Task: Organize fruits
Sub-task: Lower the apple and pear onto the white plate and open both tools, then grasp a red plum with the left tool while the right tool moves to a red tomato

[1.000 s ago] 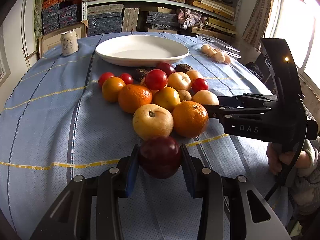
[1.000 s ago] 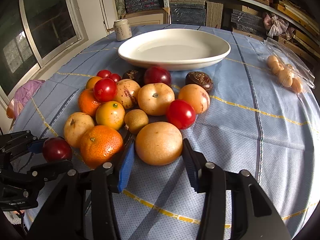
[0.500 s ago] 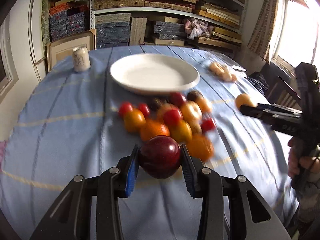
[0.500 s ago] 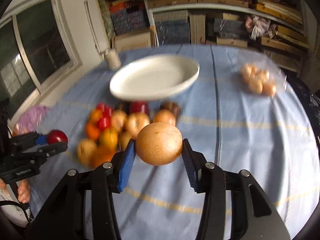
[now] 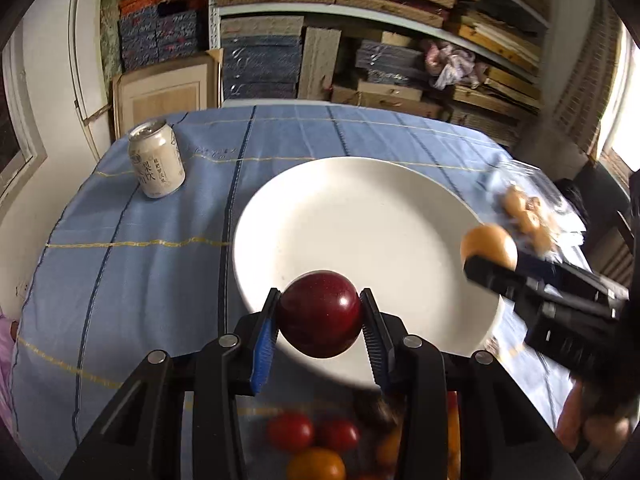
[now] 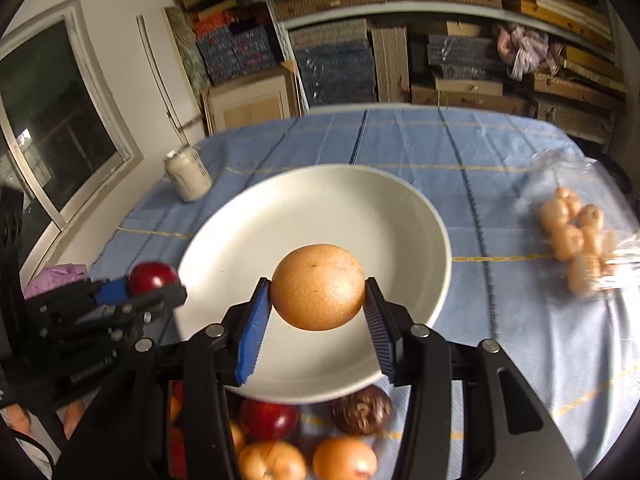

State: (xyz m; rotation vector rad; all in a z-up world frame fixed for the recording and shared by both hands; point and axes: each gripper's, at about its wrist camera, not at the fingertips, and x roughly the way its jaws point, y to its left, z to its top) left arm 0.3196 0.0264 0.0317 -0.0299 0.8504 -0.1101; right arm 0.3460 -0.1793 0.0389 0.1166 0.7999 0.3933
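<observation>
The left gripper (image 5: 320,320) clamps a dark red round plum (image 5: 319,314) over the near edge of the wide white ceramic plate (image 5: 360,208). The right gripper (image 6: 318,312) clamps a tan speckled round pear (image 6: 318,286) above the plate's middle. Beyond the plate's left edge a cream drinks can (image 5: 156,164) stands on the blue cloth-covered tabletop (image 5: 120,260), its printed characters too small to read (the left gripper's body also carries pale lettering, blurred). Mixed red and orange loose fruits (image 6: 280,440) lie just in front of the plate; a clear plastic bag of small tan fruits (image 6: 576,236) lies right of it.
</observation>
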